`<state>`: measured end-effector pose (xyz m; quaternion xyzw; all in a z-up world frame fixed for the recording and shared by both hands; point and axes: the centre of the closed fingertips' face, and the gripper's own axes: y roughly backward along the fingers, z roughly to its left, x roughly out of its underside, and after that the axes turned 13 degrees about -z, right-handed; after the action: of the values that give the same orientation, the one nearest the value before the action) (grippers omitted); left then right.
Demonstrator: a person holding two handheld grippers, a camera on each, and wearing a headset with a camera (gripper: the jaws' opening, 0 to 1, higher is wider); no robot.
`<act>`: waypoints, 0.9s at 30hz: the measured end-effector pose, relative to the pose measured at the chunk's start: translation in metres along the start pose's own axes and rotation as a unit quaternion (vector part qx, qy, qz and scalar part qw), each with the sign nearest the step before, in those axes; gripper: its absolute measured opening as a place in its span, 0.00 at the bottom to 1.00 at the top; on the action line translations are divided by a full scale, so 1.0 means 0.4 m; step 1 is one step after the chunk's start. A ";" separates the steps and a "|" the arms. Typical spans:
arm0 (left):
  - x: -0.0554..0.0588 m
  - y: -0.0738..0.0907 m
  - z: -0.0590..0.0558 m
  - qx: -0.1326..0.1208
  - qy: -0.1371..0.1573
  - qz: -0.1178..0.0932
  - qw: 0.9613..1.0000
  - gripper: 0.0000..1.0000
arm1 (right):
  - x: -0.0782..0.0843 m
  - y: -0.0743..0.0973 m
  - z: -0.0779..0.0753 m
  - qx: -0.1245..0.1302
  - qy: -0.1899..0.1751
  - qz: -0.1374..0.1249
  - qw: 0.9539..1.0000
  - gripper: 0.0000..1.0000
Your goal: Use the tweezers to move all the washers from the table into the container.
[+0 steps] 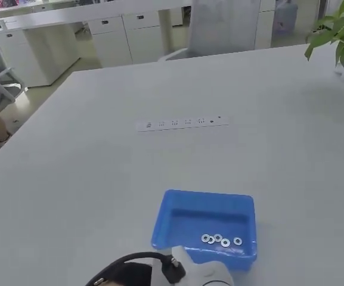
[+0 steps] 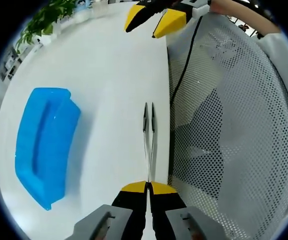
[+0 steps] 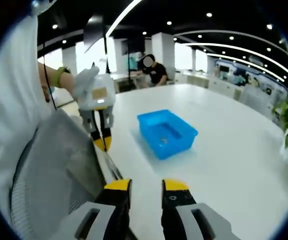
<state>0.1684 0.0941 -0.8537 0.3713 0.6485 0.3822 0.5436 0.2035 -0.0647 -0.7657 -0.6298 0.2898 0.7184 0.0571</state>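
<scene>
Left gripper (image 2: pixel 147 186) of mine pinches thin steel tweezers (image 2: pixel 144 120) by their rear end; right gripper (image 3: pixel 146 186) spread, empty. Small metal ring washers (image 1: pixel 219 239) lie in the blue plastic container (image 1: pixel 170 217). Light, flat and slick, I judge: grip across the rim.

You're facing a white table (image 1: pixel 100 173) | power strip (image 1: pixel 182 123) is lying mid-table | white cabinets (image 1: pixel 127 36) and grey chair (image 1: pixel 225 27) are standing beyond | ceiling lights (image 3: pixel 126 15) are glowing overhead
</scene>
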 end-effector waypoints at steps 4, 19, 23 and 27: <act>0.006 -0.005 0.001 0.000 0.001 0.006 1.000 0.00 | -0.044 0.028 -0.020 0.027 -0.033 -0.060 0.997 0.20; 0.016 -0.022 -0.003 -0.022 0.000 0.013 1.000 0.00 | -0.097 0.053 -0.086 0.109 -0.056 -0.136 0.983 0.29; 0.016 -0.021 -0.011 -0.028 -0.013 0.012 0.999 0.00 | -0.086 0.064 -0.108 0.133 -0.054 -0.130 0.981 0.31; 0.019 -0.011 -0.005 -0.061 -0.001 0.006 0.998 0.09 | -0.086 0.064 -0.105 0.135 -0.046 -0.129 0.981 0.31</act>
<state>0.1653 0.0988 -0.8607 0.3418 0.6212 0.4241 0.5634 0.2357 -0.0965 -0.7263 -0.6150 0.2972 0.6874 0.2470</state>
